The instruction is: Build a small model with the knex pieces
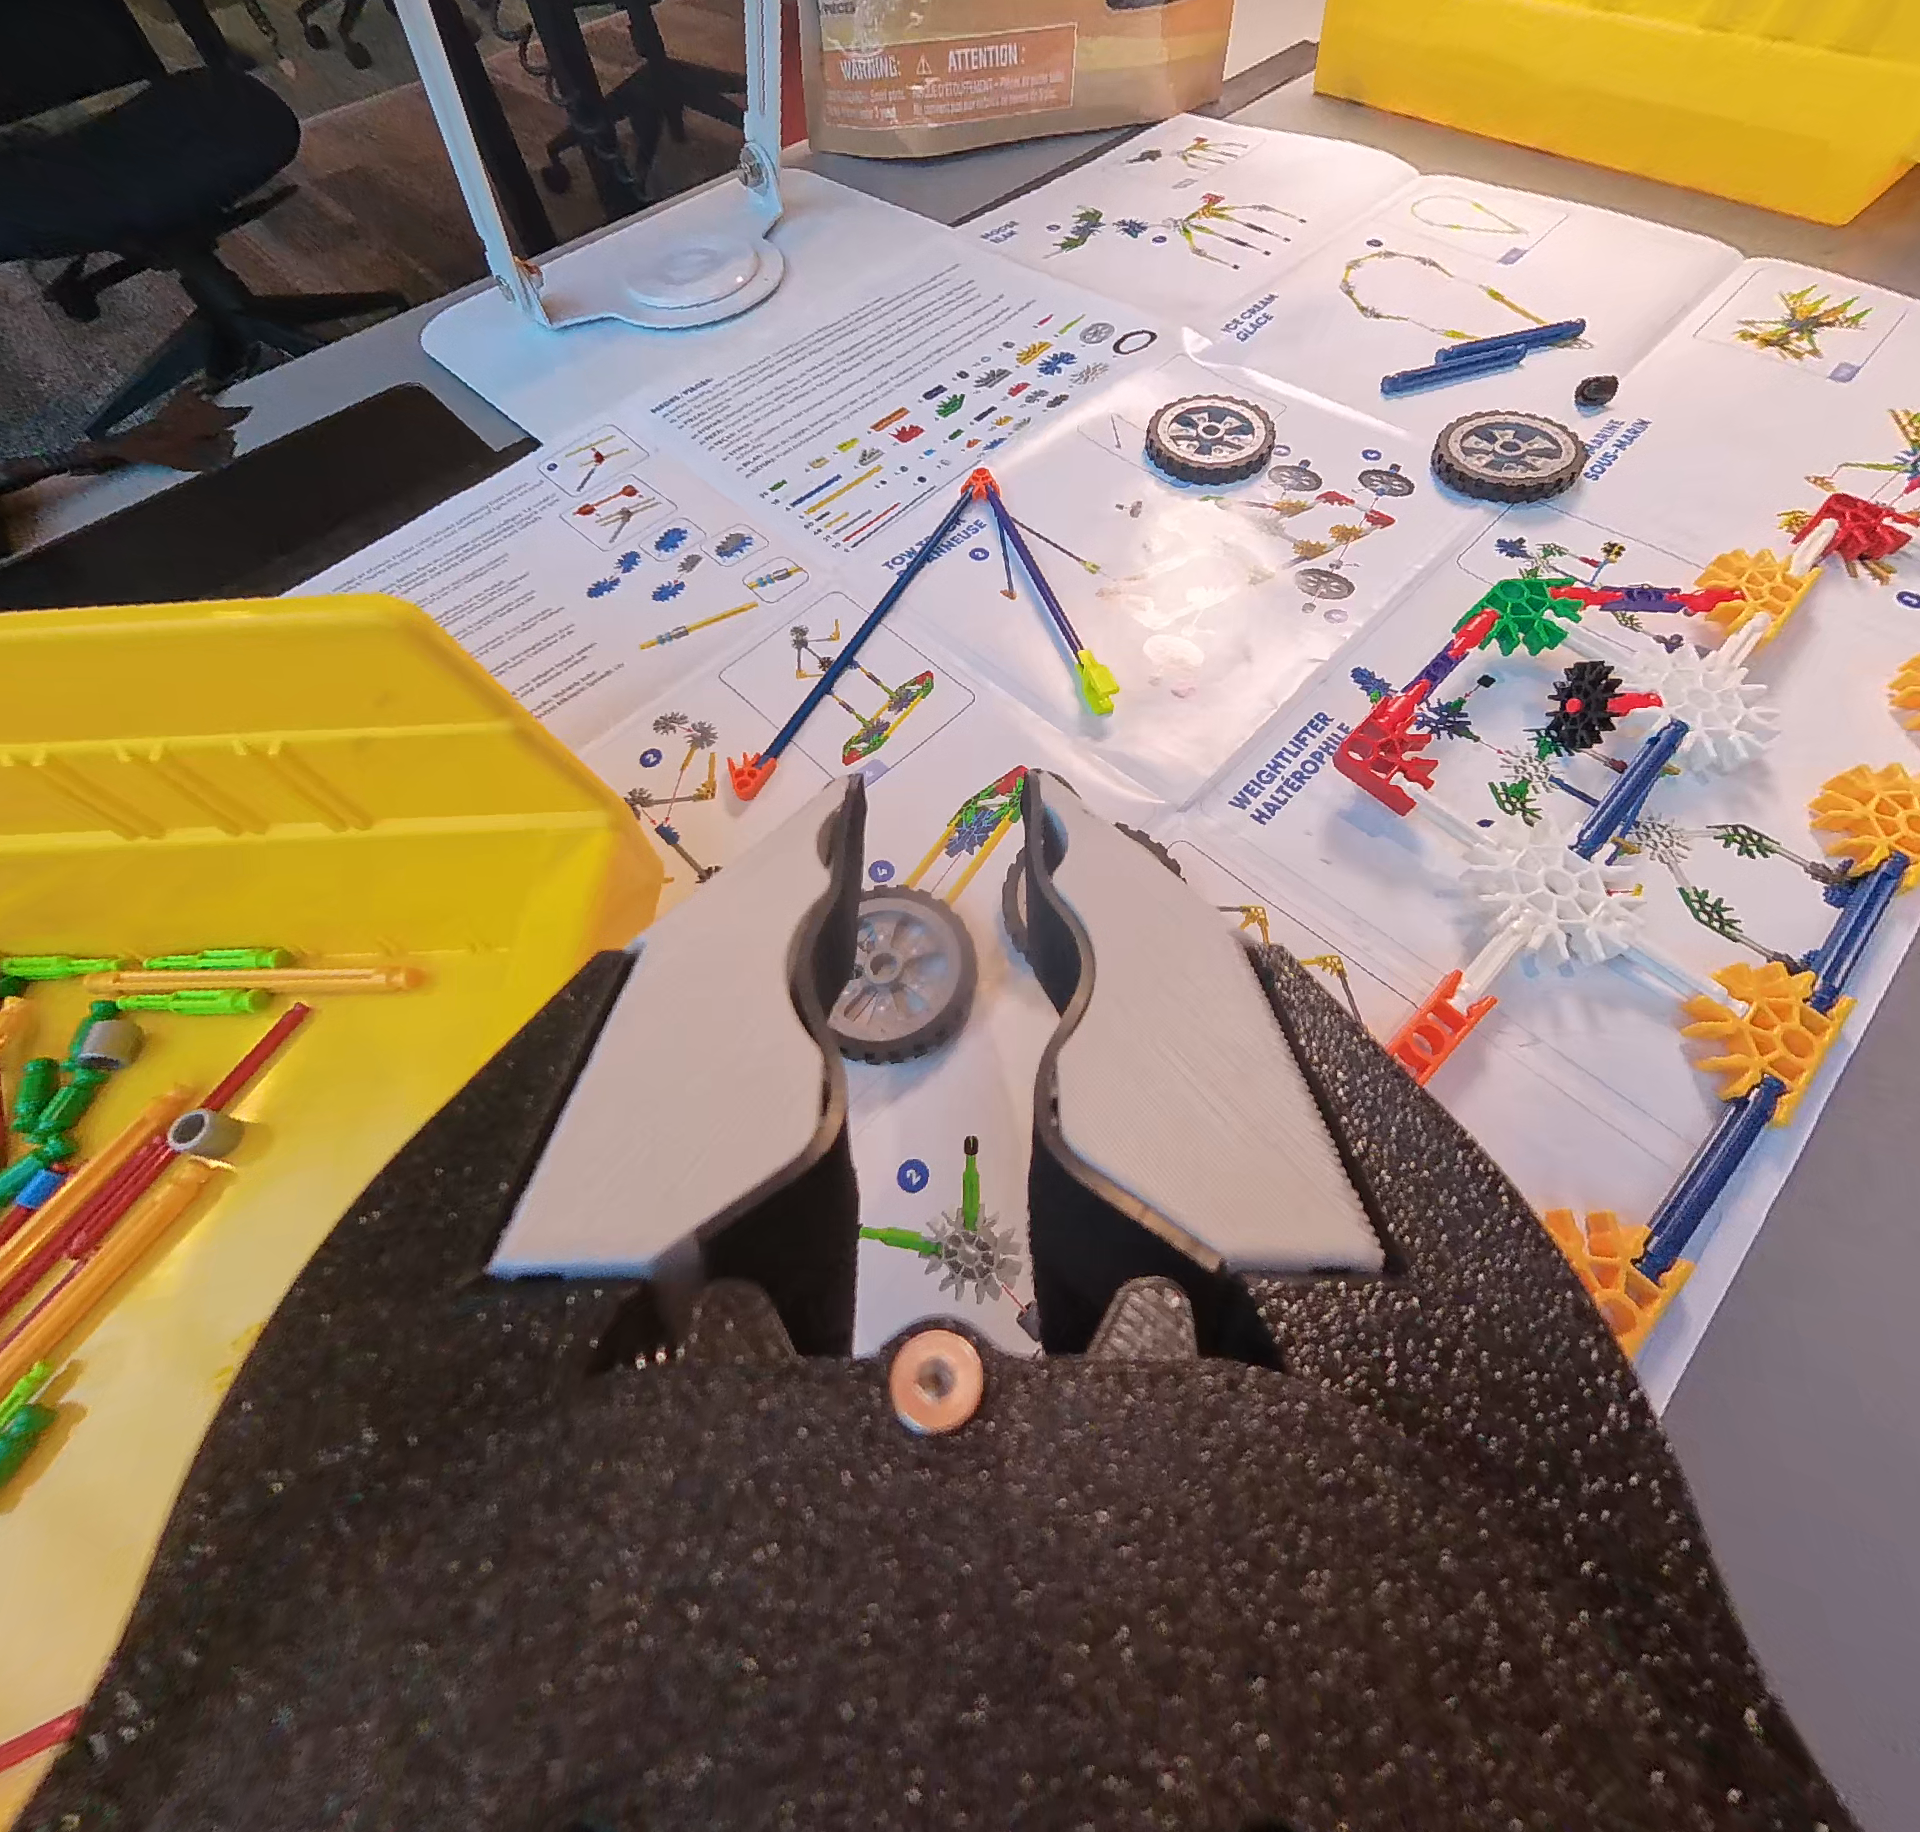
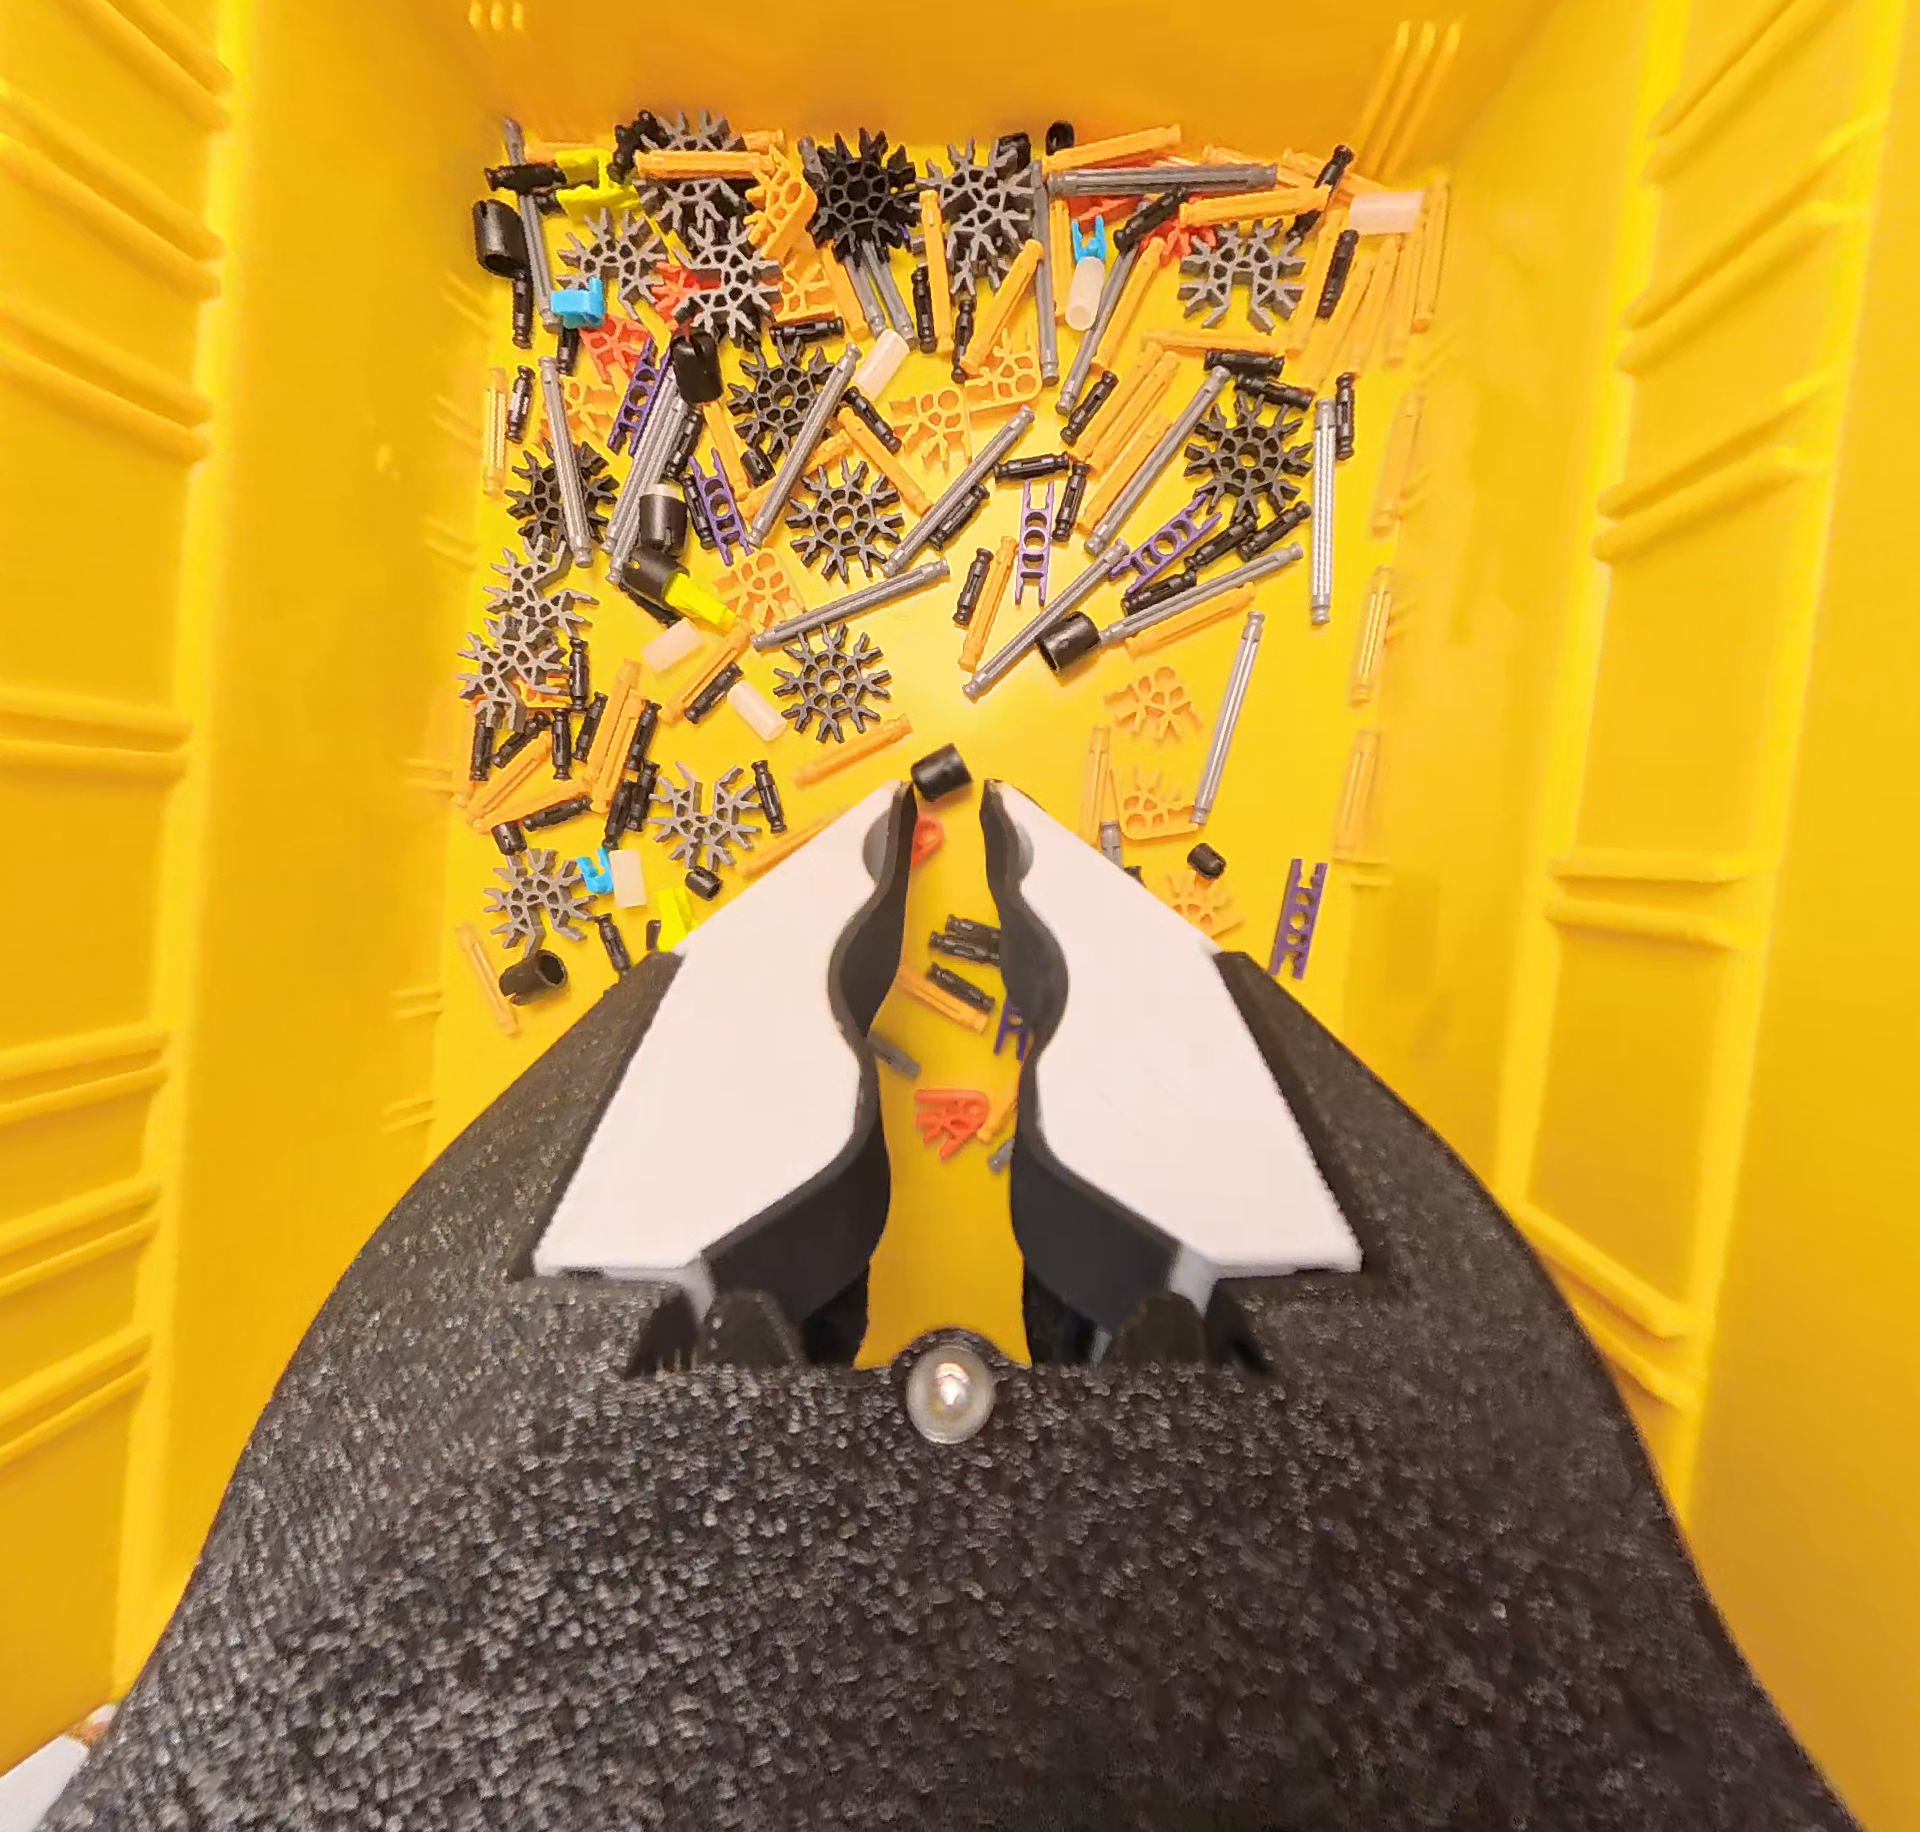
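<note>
My left gripper [image 1: 943, 795] is open, low over a printed instruction sheet [image 1: 1226, 639]. A small grey wheel with a black tyre [image 1: 904, 977] lies on the sheet between its fingers, partly hidden by the left finger [image 1: 727, 1003]. My right gripper [image 2: 945, 795] is inside a deep yellow bin [image 2: 312, 639], pointing down at its floor. Its tips are nearly closed and pinch a small black cap piece [image 2: 940, 774]. Below lie many loose rods and snowflake connectors [image 2: 831, 515] in grey, black, orange and purple.
A yellow tray [image 1: 260, 743] with green, red and yellow rods stands left of the left gripper. Two wheels [image 1: 1210, 440], a blue-rod triangle [image 1: 914, 619] and a built connector frame [image 1: 1662, 826] lie on the sheet. A lamp base [image 1: 675, 276], a box and another yellow bin [image 1: 1610, 47] stand behind. The grippers' ends are close to 60 cm from one another.
</note>
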The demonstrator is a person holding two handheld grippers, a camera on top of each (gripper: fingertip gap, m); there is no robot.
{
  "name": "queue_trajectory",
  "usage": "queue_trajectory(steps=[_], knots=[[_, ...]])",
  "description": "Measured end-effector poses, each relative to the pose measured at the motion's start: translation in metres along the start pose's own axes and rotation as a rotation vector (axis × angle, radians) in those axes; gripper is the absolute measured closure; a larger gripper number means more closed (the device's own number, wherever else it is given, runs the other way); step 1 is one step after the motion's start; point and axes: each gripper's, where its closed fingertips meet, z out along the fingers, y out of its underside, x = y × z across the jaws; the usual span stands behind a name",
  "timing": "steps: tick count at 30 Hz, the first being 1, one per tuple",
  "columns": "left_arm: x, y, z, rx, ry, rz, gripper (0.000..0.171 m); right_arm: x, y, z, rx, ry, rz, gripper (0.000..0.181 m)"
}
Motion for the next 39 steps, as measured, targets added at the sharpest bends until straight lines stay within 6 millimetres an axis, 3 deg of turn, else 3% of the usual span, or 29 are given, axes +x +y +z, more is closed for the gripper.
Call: queue_trajectory(steps=[13, 15, 18, 21, 25, 28, 30, 32, 35, 37, 39], knots=[[0.000, 0.000, -0.001, 0.000, 0.002, 0.001, 0.143, 0.004, -0.008, 0.005, 0.001, -0.023, 0.053, 0.169], [0.000, 0.000, -0.001, 0.000, 0.002, -0.002, 0.143, 0.004, -0.008, 0.005, -0.007, -0.006, 0.009, 0.167], [0.000, 0.001, -0.001, -0.002, 0.003, -0.001, 0.143, 0.011, -0.007, 0.000, -0.048, 0.121, -0.233, 0.151], [0.000, 0.001, -0.001, -0.003, 0.004, -0.001, 0.143, -0.005, -0.010, -0.004, -0.046, 0.034, -0.201, 0.133], [0.000, 0.001, -0.001, -0.002, 0.005, -0.001, 0.143, -0.006, -0.022, -0.010, 0.016, -0.037, -0.085, 0.135], [0.000, 0.000, -0.002, 0.000, 0.004, -0.002, 0.143, -0.001, -0.028, -0.014, 0.057, -0.057, -0.008, 0.147], [0.000, 0.001, -0.002, -0.001, 0.005, -0.002, 0.143, -0.008, -0.033, -0.017, 0.096, -0.129, 0.035, 0.151], [0.000, 0.001, -0.002, -0.003, 0.007, -0.002, 0.143, -0.026, -0.037, -0.022, 0.141, -0.232, 0.013, 0.149], [0.000, 0.002, -0.001, -0.006, 0.010, -0.001, 0.143, -0.010, -0.012, -0.013, 0.012, 0.036, -0.376, 0.134], [0.001, 0.002, 0.000, -0.009, 0.012, 0.000, 0.143, -0.031, -0.012, -0.014, 0.049, -0.049, -0.363, 0.130], [0.001, 0.002, 0.000, -0.009, 0.013, 0.001, 0.143, -0.035, -0.028, -0.022, 0.150, -0.103, -0.251, 0.133]])
